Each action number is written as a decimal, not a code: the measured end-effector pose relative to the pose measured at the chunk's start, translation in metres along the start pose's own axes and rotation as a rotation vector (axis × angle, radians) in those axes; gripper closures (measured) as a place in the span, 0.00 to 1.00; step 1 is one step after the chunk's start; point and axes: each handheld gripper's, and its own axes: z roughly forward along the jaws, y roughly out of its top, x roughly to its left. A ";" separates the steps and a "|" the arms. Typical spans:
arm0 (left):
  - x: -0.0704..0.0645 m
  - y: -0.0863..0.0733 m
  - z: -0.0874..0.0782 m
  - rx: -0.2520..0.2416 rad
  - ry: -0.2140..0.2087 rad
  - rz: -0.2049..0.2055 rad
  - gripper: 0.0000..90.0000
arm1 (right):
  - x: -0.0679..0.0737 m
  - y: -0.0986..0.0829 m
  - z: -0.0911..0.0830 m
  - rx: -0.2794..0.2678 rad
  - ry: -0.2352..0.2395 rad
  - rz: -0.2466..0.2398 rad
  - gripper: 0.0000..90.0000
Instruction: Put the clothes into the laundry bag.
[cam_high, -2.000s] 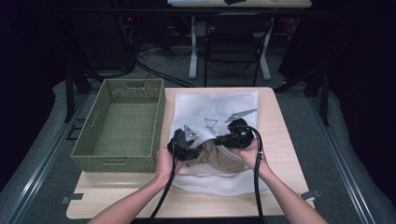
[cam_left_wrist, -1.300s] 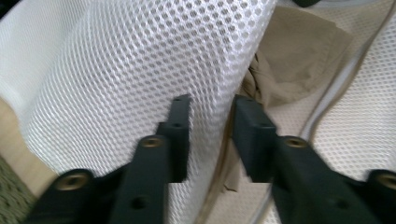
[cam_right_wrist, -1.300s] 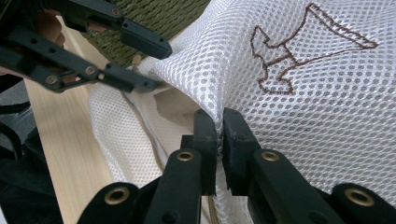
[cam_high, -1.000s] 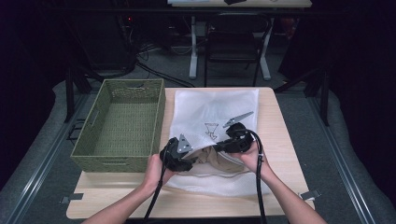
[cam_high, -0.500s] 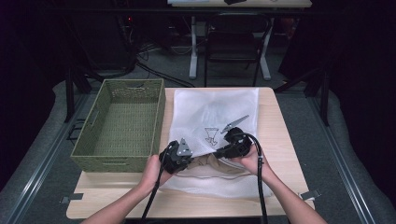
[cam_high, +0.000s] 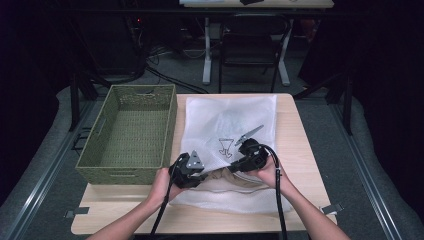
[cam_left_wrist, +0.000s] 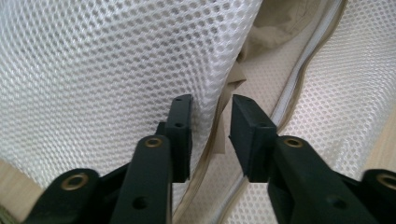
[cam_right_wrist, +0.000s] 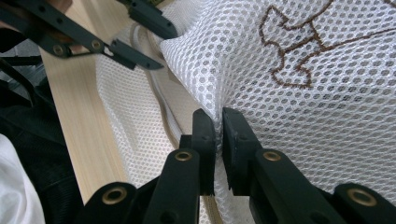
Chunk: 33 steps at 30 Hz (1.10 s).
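Note:
A white mesh bag (cam_high: 230, 120) lies flat on the wooden table (cam_high: 300, 150), with a brown embroidered mark (cam_high: 226, 146) on top. Its near end gapes, and a beige garment (cam_high: 225, 177) shows inside. My left gripper (cam_high: 202, 174) is at the left side of that opening. In the left gripper view this gripper (cam_left_wrist: 210, 135) is open, and the bag's upper mesh layer (cam_left_wrist: 93, 70) and its edge run between the jaws. My right gripper (cam_high: 239, 164) holds the right side; in its own view it (cam_right_wrist: 218, 140) is shut on a fold of the mesh (cam_right_wrist: 303, 116).
A green woven basket (cam_high: 120, 175) stands on the table's left side, close to my left hand. Bare wood (cam_high: 125, 217) runs along the near edge. Behind the table are a chair (cam_high: 250, 45) and floor cables.
Both grippers have drawn back toward the near edge, and the left one has shifted left. The bag's mouth has spread wider and more of the beige garment shows.

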 end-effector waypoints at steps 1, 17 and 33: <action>-0.001 0.000 0.001 0.001 0.013 0.002 0.74 | 0.000 0.000 0.000 0.001 0.002 0.005 0.93; 0.004 -0.004 0.008 0.073 -0.066 0.036 0.98 | 0.011 -0.005 0.011 0.088 -0.063 -0.056 0.94; 0.003 -0.011 0.021 0.170 -0.116 0.032 0.96 | 0.003 -0.016 0.041 0.175 -0.046 -0.065 0.97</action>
